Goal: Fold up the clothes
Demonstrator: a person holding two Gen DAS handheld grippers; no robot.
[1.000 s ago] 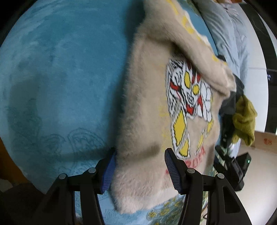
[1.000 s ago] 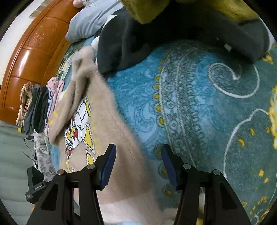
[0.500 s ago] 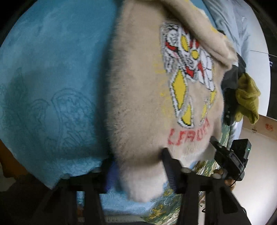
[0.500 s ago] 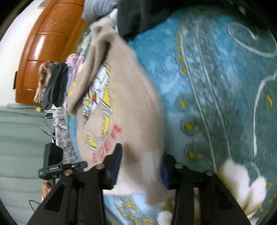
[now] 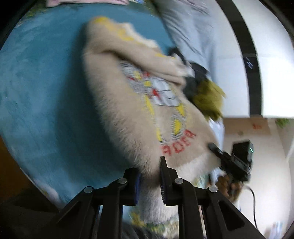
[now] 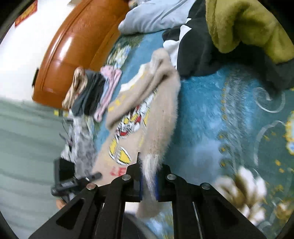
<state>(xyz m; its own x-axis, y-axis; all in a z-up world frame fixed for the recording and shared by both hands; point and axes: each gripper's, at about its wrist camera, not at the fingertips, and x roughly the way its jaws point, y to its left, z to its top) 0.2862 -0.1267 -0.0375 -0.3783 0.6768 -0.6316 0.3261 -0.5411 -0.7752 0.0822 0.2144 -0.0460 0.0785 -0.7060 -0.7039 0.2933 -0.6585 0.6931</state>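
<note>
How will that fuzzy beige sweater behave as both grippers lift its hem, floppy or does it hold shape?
Probably floppy: the beige sweater sags between the left gripper and right gripper, its sleeve draped loosely. The long pile bunched in the jaws suggests it is bulky yet light. It may drag on the blue blanket.

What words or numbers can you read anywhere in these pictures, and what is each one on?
Red letters on the beige sweater: mirrored and blurred in the left view; in the right view only "LE" shows.
Red sign on the wall: too blurred to read.
Label on the black device: too small to read.
</note>
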